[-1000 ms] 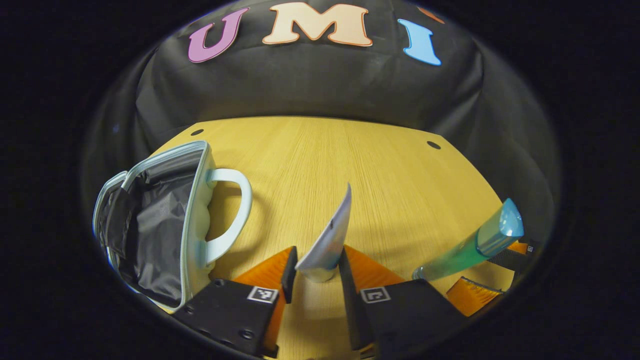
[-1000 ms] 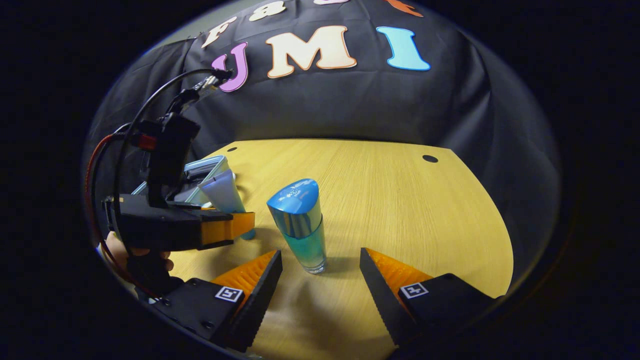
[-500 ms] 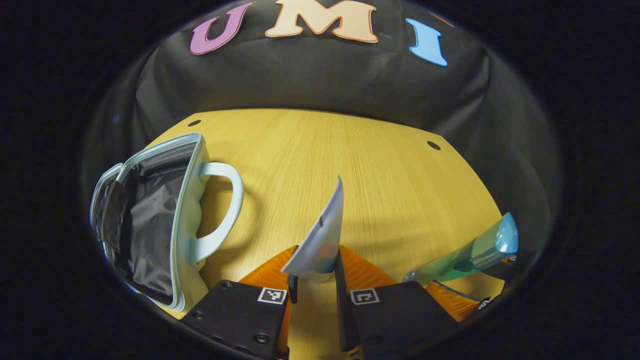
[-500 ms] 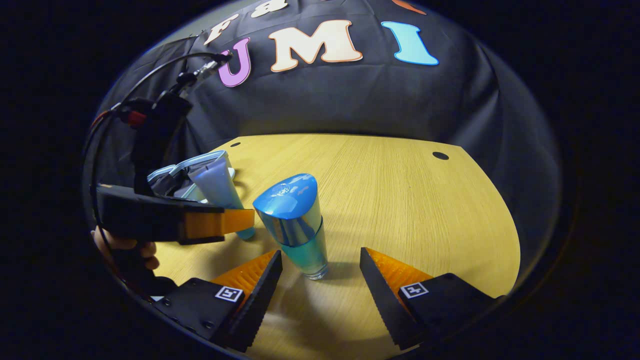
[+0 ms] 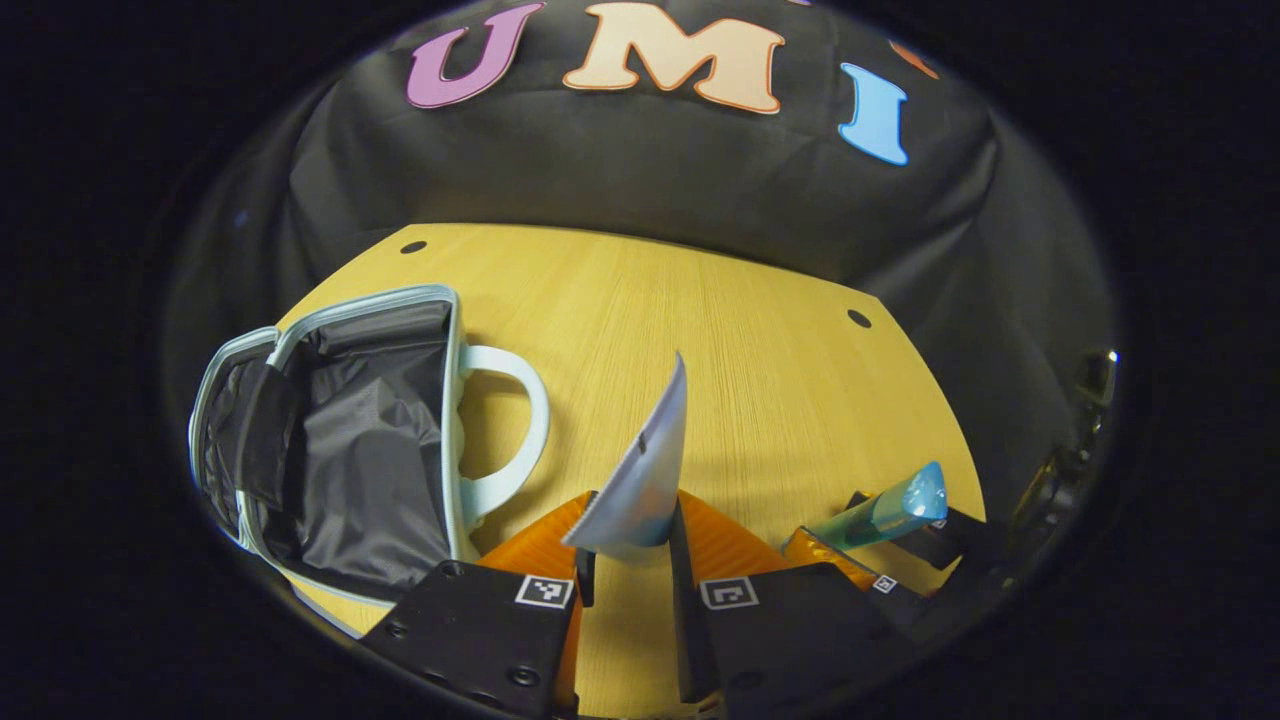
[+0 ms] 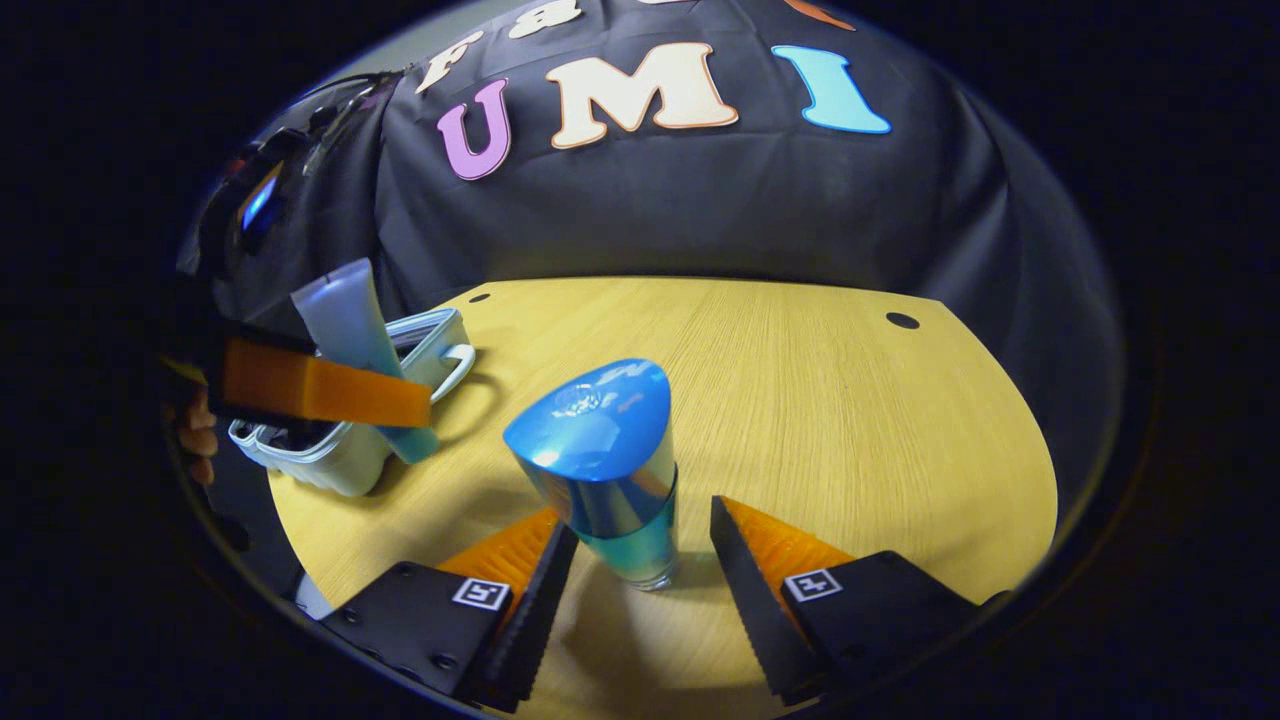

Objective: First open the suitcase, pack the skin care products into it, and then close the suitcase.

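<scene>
A small pale-blue suitcase (image 5: 350,450) lies open on the wooden table (image 5: 720,330), its dark lining showing and its handle facing the middle. My left gripper (image 5: 630,550) is shut on a pale grey-blue tube (image 5: 650,460), held upright just right of the case. In the right gripper view the tube (image 6: 345,320) hangs above the suitcase (image 6: 340,460), clamped by an orange finger (image 6: 320,390). My right gripper (image 6: 637,520) is open around an upright teal bottle (image 6: 610,460) with a blue cap. Its left finger is close against the bottle; a small gap remains on the right.
The teal bottle (image 5: 880,510) and the right gripper's fingers (image 5: 940,535) sit at the table's near right corner in the left gripper view. A hand (image 6: 195,440) holds the left gripper. Two round holes (image 6: 902,320) mark the table's far side.
The left gripper has risen with the tube and moved over toward the open suitcase. The right gripper has advanced on the bottle and its fingers have narrowed around it.
</scene>
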The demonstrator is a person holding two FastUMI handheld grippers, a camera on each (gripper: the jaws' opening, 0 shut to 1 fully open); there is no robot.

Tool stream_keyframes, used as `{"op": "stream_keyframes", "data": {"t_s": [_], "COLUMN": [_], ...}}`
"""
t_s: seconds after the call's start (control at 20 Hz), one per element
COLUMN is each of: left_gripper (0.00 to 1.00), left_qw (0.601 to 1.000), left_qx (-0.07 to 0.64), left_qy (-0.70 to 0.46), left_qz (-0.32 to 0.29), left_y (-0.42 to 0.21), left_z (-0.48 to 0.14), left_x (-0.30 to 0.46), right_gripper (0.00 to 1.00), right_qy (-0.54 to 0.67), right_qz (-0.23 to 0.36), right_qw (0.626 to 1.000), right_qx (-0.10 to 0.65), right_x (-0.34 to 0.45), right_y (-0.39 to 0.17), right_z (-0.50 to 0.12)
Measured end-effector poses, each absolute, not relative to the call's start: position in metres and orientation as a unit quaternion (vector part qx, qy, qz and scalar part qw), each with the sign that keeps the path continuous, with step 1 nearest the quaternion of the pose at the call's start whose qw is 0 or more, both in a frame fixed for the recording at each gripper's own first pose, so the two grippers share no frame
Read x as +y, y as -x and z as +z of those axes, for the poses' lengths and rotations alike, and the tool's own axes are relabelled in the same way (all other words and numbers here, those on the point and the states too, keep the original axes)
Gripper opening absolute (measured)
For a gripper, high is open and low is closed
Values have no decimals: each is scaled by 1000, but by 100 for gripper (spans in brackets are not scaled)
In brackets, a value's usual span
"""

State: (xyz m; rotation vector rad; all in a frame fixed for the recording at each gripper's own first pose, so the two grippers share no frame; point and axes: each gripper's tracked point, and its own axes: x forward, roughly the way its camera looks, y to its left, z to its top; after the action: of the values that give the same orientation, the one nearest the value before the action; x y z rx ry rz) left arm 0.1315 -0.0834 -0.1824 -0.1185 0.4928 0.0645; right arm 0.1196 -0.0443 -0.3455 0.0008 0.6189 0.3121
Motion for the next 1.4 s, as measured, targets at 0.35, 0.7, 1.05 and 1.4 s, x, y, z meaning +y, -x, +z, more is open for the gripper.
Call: {"op": "stream_keyframes", "data": {"t_s": [0.35,0.7,1.05,1.4], "left_gripper": [29,31,31,32], "left_qw": [968,954,918,870], "left_qx": [239,274,363,462], "left_qy": [54,65,109,147], "left_qz": [59,106,119,92], "left_y": [-97,-57,-48,-51], "left_z": [-148,-133,-178,-235], "left_x": [-55,24,91,129], "right_gripper": [46,42,41,41], "right_qy": [-2,-22,-29,-29], "right_qz": [139,119,114,93], "right_qw": [941,936,941,944], "right_qx": [308,329,318,315], "right_x": [-45,-50,-37,2], "right_y": [-121,-115,-105,-90], "right_z": [-350,-347,-320,-284]}}
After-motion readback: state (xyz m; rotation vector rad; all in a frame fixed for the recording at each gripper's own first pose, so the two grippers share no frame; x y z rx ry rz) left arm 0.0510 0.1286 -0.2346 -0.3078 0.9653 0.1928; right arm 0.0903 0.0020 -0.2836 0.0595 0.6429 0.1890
